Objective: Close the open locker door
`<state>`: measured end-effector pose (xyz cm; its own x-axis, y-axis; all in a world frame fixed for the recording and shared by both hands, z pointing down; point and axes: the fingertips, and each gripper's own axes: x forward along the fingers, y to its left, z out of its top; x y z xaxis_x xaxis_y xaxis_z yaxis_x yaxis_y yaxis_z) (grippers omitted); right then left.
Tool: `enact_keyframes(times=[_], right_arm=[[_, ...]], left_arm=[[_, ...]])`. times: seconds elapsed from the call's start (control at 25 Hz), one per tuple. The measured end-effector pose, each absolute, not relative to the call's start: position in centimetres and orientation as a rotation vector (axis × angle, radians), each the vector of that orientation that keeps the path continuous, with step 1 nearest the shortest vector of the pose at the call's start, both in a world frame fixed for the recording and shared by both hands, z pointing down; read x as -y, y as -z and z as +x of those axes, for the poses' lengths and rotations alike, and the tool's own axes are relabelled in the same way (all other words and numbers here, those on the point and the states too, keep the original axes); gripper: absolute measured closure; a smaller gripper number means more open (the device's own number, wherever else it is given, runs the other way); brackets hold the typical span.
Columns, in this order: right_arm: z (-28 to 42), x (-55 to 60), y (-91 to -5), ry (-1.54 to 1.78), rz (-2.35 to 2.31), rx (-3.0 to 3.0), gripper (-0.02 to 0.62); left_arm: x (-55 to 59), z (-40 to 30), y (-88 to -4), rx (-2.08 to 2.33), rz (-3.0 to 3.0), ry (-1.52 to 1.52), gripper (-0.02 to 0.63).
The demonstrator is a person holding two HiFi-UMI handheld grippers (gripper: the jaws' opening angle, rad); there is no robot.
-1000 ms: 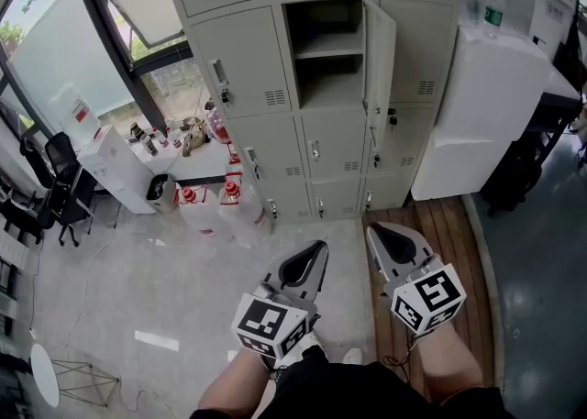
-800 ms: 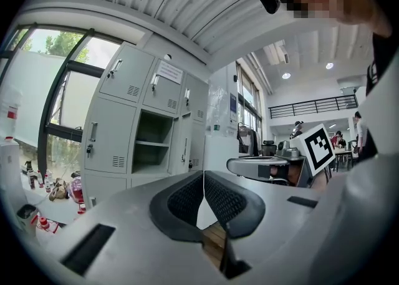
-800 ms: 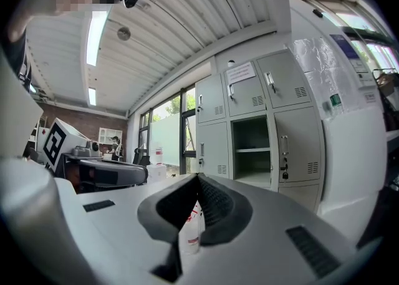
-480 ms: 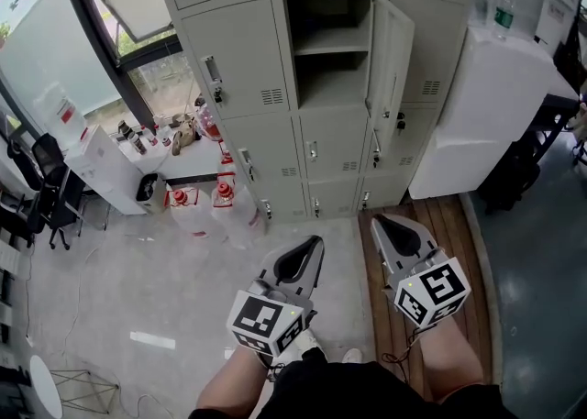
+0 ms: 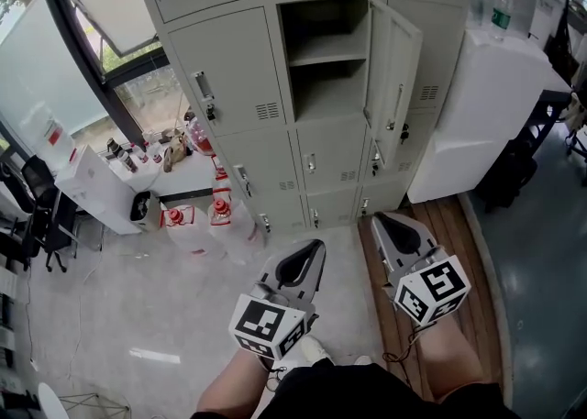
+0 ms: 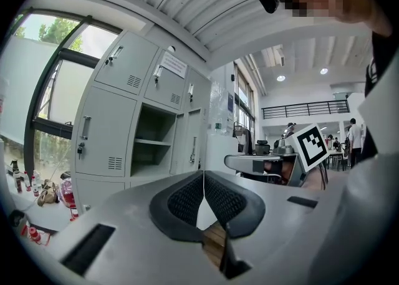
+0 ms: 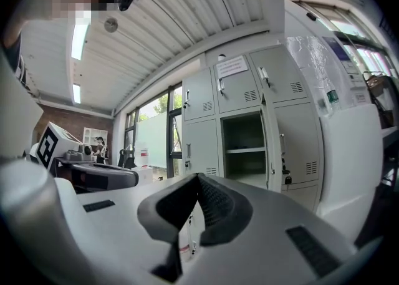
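In front of lockers (image 5: 229, 69), locker door (image 5: 396, 69) open, L gripper (image 5: 315, 248) & R gripper (image 5: 381, 225) both closed, empty

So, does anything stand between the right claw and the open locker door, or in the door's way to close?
Nothing visible does. Only floor lies between the right claw and the open locker door, and nothing sticks out of its compartment.
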<state>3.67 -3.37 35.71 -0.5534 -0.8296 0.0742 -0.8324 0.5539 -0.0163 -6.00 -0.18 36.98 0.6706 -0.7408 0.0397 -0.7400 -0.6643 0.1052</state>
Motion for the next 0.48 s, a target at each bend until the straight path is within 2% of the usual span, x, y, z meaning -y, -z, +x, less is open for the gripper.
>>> enact_keyframes(times=[0.48], right_arm=[[2.3, 7.0, -35.3, -0.068, 1.594, 2.668, 0.543]], left_arm=[[3.7, -7.8, -36.8, 1.110, 2.841, -0.005, 0.586]])
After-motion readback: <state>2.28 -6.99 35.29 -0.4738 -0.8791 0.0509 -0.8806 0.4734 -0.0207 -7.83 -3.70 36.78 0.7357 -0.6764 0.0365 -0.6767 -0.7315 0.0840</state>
